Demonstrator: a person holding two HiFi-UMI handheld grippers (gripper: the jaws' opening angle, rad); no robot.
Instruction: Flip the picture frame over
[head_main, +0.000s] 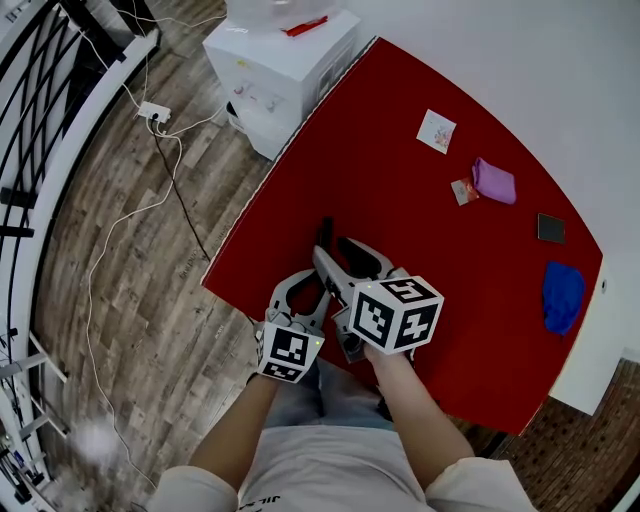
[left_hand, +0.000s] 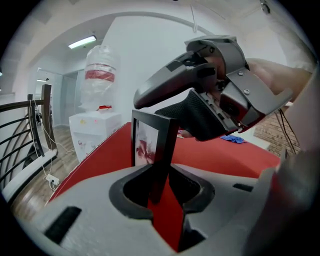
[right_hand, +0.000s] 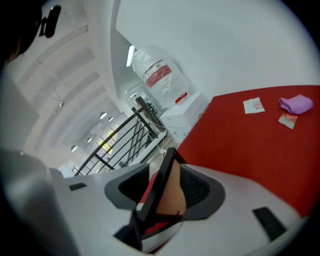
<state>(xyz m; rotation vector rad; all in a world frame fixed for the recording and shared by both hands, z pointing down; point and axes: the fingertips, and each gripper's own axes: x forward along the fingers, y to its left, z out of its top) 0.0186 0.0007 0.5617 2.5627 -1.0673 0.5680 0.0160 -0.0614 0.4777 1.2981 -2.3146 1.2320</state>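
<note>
The picture frame (left_hand: 152, 142) stands on edge over the red tabletop (head_main: 400, 170), between both sets of jaws. Your left gripper (left_hand: 162, 187) has its jaws spread around the frame's bottom edge. Your right gripper (right_hand: 162, 192) has its jaws spread too, the frame leaning across their gap, and both grippers point downward.

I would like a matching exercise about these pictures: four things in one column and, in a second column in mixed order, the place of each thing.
Things:
1. picture frame
2. white card
3. blue cloth
4. water dispenser

Places:
A. off the table, beside its far corner
B. between the left gripper's jaws
C. on the table, near its right edge in the head view
D. on the table, up and left of the purple cloth in the head view

Pairs: 1-B, 2-D, 3-C, 4-A
</note>
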